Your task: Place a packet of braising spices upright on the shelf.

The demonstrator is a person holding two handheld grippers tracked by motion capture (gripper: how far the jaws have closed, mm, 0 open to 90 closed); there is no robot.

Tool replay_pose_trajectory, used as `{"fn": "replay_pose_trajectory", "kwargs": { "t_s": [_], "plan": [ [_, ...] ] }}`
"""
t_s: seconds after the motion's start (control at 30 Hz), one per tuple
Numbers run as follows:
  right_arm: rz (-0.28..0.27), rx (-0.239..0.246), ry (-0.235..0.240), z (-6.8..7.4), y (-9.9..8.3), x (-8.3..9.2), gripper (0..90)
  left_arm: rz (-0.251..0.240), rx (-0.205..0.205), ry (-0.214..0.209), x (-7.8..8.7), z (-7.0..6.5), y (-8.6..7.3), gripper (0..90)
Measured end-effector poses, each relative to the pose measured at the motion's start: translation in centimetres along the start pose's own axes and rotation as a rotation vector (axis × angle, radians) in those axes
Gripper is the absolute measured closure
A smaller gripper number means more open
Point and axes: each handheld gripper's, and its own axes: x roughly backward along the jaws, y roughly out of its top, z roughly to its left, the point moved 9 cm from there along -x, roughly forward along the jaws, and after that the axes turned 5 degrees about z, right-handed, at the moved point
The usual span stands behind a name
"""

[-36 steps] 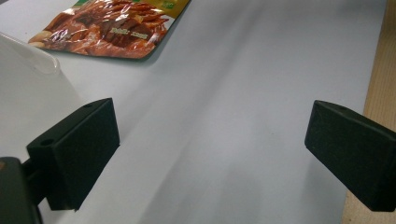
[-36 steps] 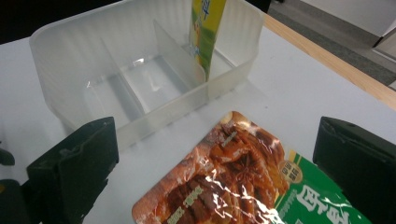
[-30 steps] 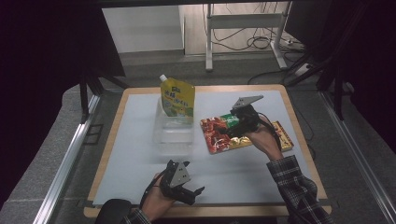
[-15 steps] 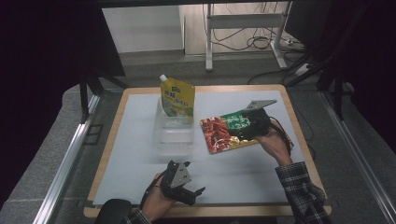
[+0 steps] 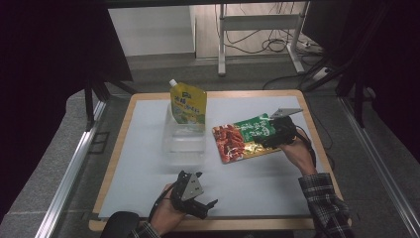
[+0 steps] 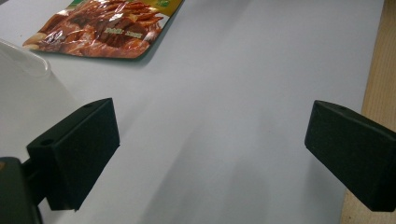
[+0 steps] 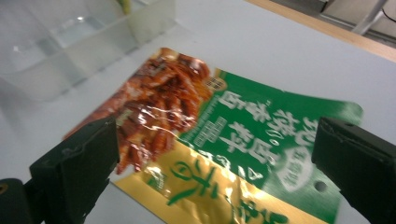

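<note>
Now your right gripper point(image 5: 277, 135) has let go and backed off the snack packet point(image 5: 246, 137), jaws wide and empty, leaving it flat at centre-right beside the clear container point(image 5: 184, 141); left gripper point(image 5: 194, 196) waits open.

The right gripper point(image 5: 277, 135) has slid off the snack packet point(image 5: 245, 139) toward its right end, uncovering the green print.

Grey floor point(image 5: 49, 163), cables point(image 5: 277, 44), dim room
</note>
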Motion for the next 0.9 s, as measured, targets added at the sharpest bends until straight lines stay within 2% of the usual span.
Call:
{"fn": "replay_pose_trajectory", "kwargs": {
  "t_s": [0.3,0.77,0.9],
  "plan": [
    [0.057,-0.051,-0.025,-2.7,-2.4,-1.6,0.8,-0.002,-0.006,-0.002,0.0,-0.1,0.0,2.8],
    [0.108,-0.109,-0.030,-4.6,-3.5,-3.4,0.8,0.006,-0.020,-0.003,-0.1,-0.2,0.0,2.8],
    [0.142,-0.130,-0.032,-5.1,-3.7,-4.1,0.8,0.007,-0.021,-0.004,-0.2,-0.2,0.0,2.8]
  ]
}}
